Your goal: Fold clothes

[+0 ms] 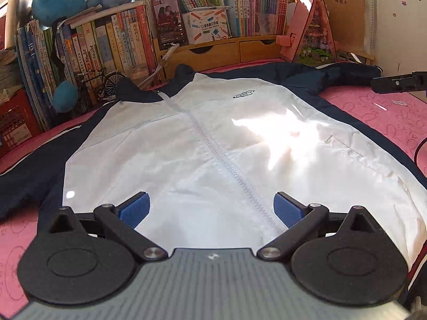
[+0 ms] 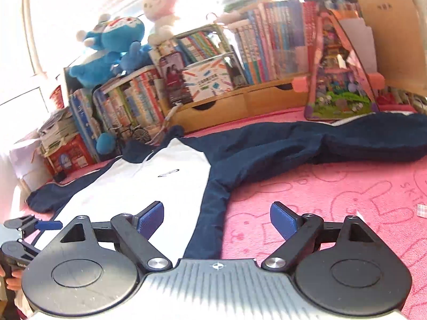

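A white zip jacket (image 1: pixel 218 144) with navy sleeves lies flat, front up, on the pink cloth (image 1: pixel 387 114). My left gripper (image 1: pixel 212 209) hovers open over its lower hem, blue pads either side of the zipper (image 1: pixel 213 149). In the right wrist view the jacket (image 2: pixel 149 181) stretches to the left, and its navy right sleeve (image 2: pixel 307 144) reaches out toward the far right. My right gripper (image 2: pixel 216 220) stands open above the jacket's navy side panel, nothing between its pads. The right gripper's finger (image 1: pixel 397 82) shows at the right edge of the left view; the left gripper (image 2: pixel 34 226) shows at lower left of the right view.
Rows of books (image 1: pixel 106 42), a phone (image 1: pixel 168 17), blue plush toys (image 2: pixel 106 50), a wooden drawer unit (image 1: pixel 226 50), a small model bicycle (image 1: pixel 98 85) and a pink toy house (image 2: pixel 344 72) line the back edge. Pink cloth (image 2: pixel 333 200) lies bare on the right.
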